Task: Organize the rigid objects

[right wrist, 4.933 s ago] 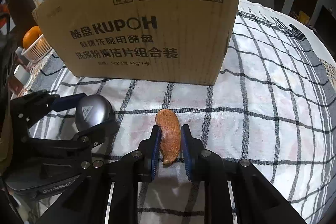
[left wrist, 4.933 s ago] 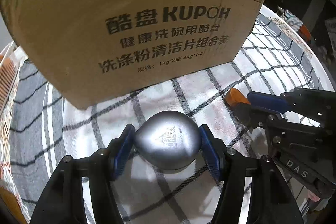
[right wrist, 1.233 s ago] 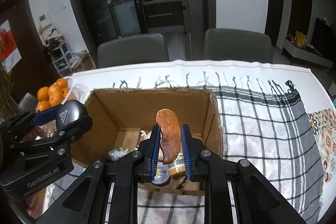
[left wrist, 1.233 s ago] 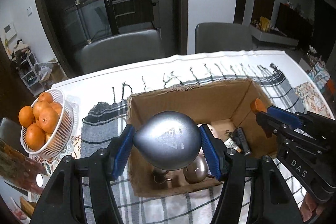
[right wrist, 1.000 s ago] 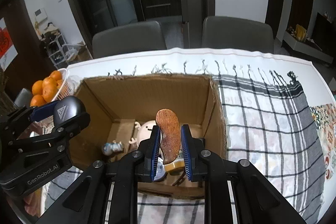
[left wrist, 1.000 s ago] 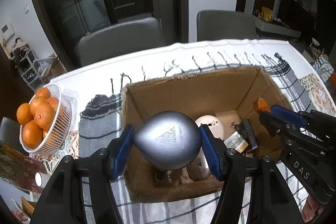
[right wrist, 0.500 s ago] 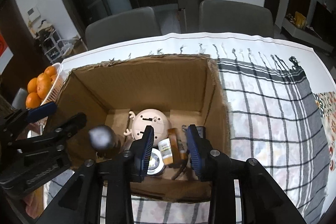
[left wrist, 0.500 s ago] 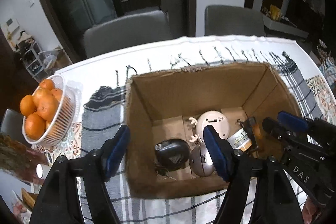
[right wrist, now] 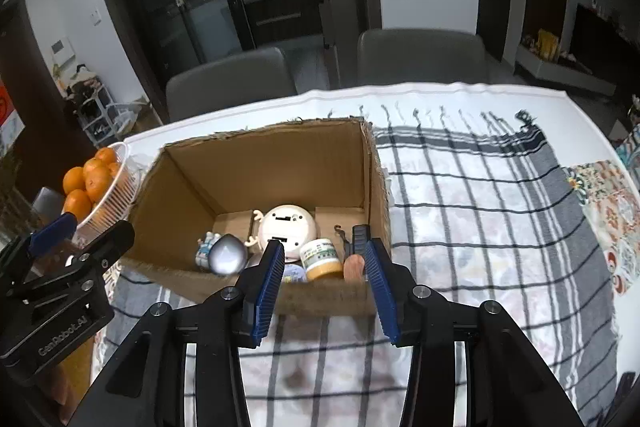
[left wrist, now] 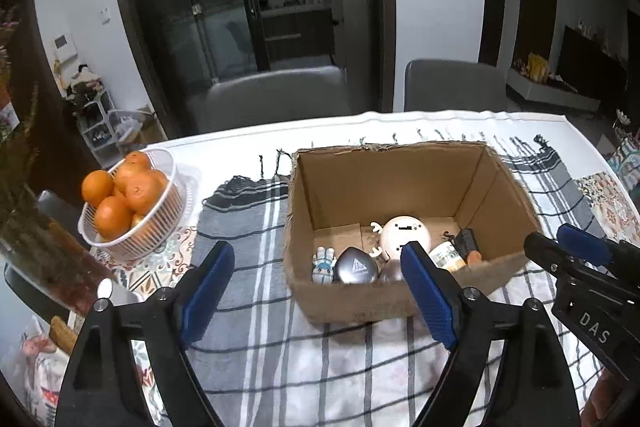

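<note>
Left gripper is hanging above the near edge of the box, jaws spread wide, holding nothing. Right gripper is hovering at the box's near right corner, jaws also wide and empty. Inside the box, the grey pod is lying at the near wall, just beside a small blue-white figure. The wooden piece is sitting in the near right corner, next to a yellow-lidded jar and a black item. A white round clock is resting mid-floor. The box is standing on a plaid cloth. An orange basket is sitting well left of the box.
</note>
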`<state>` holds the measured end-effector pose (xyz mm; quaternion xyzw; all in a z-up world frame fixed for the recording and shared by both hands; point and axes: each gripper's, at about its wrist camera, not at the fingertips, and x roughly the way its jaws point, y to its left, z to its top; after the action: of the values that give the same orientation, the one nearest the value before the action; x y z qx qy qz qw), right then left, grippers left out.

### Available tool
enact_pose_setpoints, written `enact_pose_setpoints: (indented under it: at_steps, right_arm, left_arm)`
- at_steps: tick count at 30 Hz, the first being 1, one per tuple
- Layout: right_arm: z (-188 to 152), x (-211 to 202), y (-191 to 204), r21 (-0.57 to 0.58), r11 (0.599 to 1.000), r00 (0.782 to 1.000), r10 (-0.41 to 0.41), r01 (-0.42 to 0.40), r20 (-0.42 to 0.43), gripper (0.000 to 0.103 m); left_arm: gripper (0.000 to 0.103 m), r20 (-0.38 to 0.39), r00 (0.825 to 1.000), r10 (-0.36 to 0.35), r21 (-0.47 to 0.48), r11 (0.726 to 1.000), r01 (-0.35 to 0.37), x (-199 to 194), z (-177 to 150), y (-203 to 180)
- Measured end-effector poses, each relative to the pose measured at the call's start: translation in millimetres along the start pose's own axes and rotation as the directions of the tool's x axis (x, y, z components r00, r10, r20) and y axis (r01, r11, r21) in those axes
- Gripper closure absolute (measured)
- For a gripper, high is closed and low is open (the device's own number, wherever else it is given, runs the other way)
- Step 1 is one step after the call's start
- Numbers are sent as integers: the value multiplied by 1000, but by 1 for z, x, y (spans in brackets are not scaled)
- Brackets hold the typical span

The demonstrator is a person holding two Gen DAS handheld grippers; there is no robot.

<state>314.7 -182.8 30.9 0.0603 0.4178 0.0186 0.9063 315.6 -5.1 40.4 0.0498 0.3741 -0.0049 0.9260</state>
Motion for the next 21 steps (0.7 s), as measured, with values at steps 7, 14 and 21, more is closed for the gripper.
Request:
enact_pose_setpoints:
  at_steps: [7, 14, 21]
  right_arm:
    - [-29, -53, 8, -12, 1000, 997, -2, 3, 78, 53]
    - [-61, -95, 13, -25, 999, 989, -32, 36, 148, 47]
    - [-96, -123, 14, -38, 998, 983, -41, 49, 178, 39]
  left_arm:
    - [13, 85, 996, 0, -16, 1000, 1, -52, -28, 5]
    - [11, 118, 993, -4, -23, 1000, 6, -90, -59, 8]
    - [11, 154, 988, 13, -34, 999, -8, -126, -98, 8]
